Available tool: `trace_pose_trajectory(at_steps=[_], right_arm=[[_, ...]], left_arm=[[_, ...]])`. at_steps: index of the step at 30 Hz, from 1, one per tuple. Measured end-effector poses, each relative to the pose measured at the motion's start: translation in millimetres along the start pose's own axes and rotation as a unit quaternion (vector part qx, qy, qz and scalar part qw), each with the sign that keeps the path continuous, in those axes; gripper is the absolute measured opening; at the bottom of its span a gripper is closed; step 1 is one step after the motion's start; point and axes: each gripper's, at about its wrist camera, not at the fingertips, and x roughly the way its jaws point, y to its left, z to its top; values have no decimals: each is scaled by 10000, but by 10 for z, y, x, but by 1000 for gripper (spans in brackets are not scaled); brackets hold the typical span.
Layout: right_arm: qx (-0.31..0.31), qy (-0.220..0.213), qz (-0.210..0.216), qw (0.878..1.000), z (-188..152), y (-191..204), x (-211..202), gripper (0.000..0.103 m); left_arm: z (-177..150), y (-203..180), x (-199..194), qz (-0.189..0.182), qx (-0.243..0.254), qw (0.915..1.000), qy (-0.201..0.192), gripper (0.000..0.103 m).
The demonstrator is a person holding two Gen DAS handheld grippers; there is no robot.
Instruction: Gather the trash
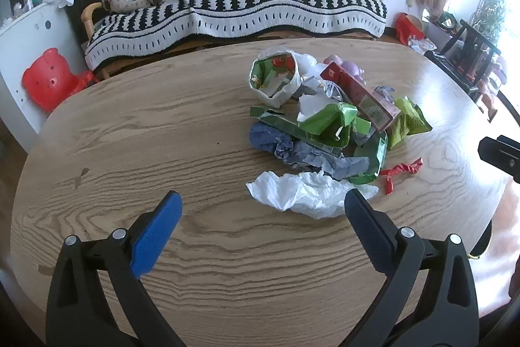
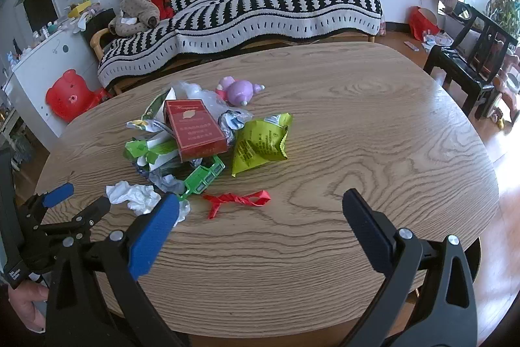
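Observation:
A heap of trash lies on the wooden table (image 1: 162,126): a white tissue (image 1: 302,191), blue crumpled paper (image 1: 292,148), green wrappers (image 1: 328,119), a red box (image 1: 360,93), a yellow-green snack bag (image 1: 406,119), a red ribbon (image 1: 399,171) and a white bag holding wrappers (image 1: 276,73). My left gripper (image 1: 263,204) is open and empty, just short of the tissue. My right gripper (image 2: 260,207) is open and empty, just before the red ribbon (image 2: 240,199). The right view shows the red box (image 2: 195,129), the snack bag (image 2: 260,142), the tissue (image 2: 136,195) and the left gripper (image 2: 78,200).
A purple toy (image 2: 239,90) lies behind the heap. A striped sofa (image 1: 243,5) stands beyond the table. A red bear stool (image 1: 48,80) is at the left, a black chair (image 2: 468,54) at the right. The right gripper's tip (image 1: 500,152) shows at the right edge.

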Motion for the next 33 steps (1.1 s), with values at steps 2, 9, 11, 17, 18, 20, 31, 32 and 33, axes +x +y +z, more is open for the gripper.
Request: trace_pose_trajectory(at_steps=[2,9,11,17,18,20,31,32,33], right_arm=[[15,16,16,10000,7,-6,8,97],[112,144,149,9997,55,-69,164,97],[178,214,194,9994,86,-102,262,97],[370,318,52,9988,267,-205,618,97],[432,340,79,9985,308,-228,691,97],[479,451,124,9978,373,-243,870,95],[729,809,369,9934,432,-278,1374,20],[709,808,352,9936,432,-264,1355,15],[701,794,370,9937,433,-258,1327,14]], left_arm=[[2,9,4,-21,-4,10000,41,97],[-36,-2,116,-247,8,9995,191,97],[-45,-16,172,-260,-7,9994,227,97],[-28,-147,387,-333,-53,9988,342,97],[-12,-169,427,-330,-41,9989,339,97],[-19,-200,494,-290,-40,9990,338,97],[-25,-188,684,-548,-92,9969,549,48],[-26,-184,662,-586,-104,9968,532,40],[-18,-183,623,-560,-68,9972,490,31]])
